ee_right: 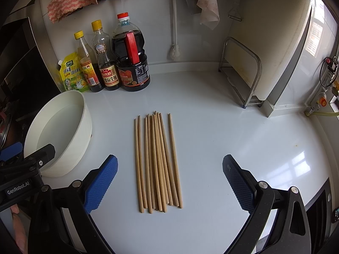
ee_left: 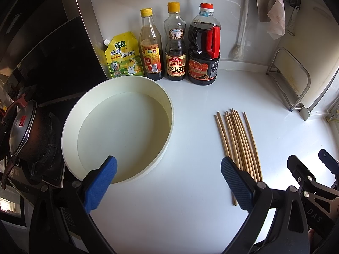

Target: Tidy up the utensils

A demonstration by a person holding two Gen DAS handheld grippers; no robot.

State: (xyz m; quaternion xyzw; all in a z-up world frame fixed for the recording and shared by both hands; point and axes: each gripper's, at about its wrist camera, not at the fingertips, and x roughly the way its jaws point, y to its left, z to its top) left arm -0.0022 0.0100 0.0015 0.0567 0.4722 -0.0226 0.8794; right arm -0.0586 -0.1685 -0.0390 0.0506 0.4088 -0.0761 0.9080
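Right wrist view: you're holding both tongs (ee_right: 169, 182) spread wide, gripping nothing; chopsticks (ee_right: 157, 163) are lying bundled on the desk (ee_right: 233, 127), right of the white basin (ee_right: 84, 114), left tongs (ee_left: 168, 180) hovering near it

Daylight enters from the right, where a window reflection (ee_right: 299, 160) glares on the glossy white table (ee_right: 211, 110), and both views are bright and sharp at centre. Fisheye bending curves the edges into dark vignetted corners; the stove side (ee_left: 31, 42) sits in deep shadow.
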